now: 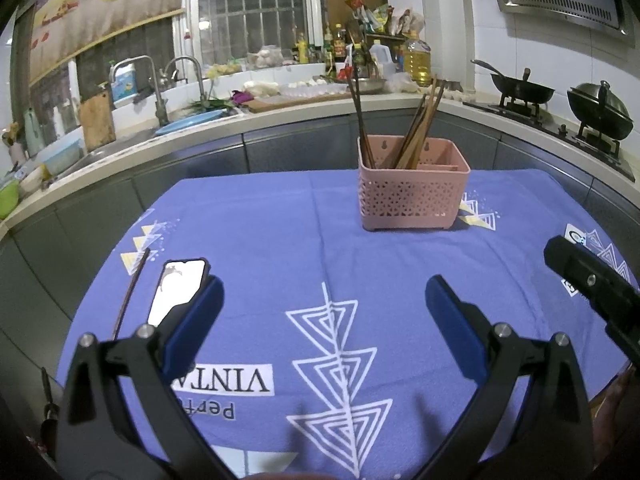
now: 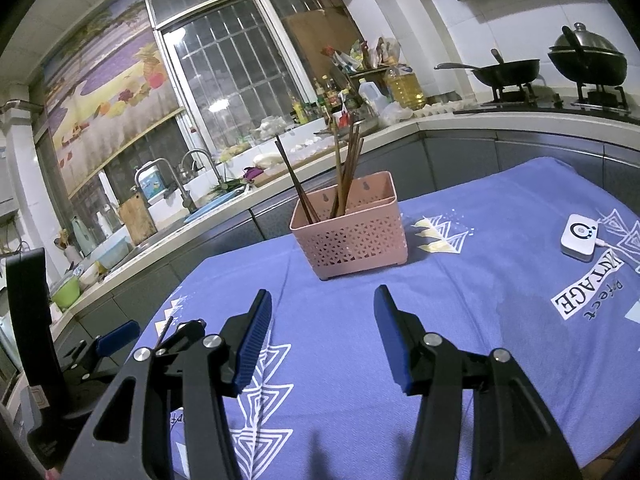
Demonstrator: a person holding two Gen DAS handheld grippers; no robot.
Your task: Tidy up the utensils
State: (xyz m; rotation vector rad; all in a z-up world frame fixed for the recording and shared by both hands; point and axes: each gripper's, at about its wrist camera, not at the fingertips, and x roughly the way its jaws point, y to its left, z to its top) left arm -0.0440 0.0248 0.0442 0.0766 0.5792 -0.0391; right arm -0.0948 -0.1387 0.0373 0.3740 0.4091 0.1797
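Your left gripper (image 1: pixel 324 308) and right gripper (image 2: pixel 322 324) hover with jaws parted and nothing between them over the blue tablecloth (image 1: pixel 280 232) — the pink utensil basket (image 1: pixel 412 192) stands ahead, chopsticks (image 1: pixel 416 128) upright inside; one loose chopstick (image 1: pixel 132 292) lies beside a phone (image 1: pixel 176 288).

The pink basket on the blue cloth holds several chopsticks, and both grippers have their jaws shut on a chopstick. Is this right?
Not quite. The pink basket on the blue cloth does hold chopsticks, but both wrist views show the left gripper and right gripper with jaws open and empty.
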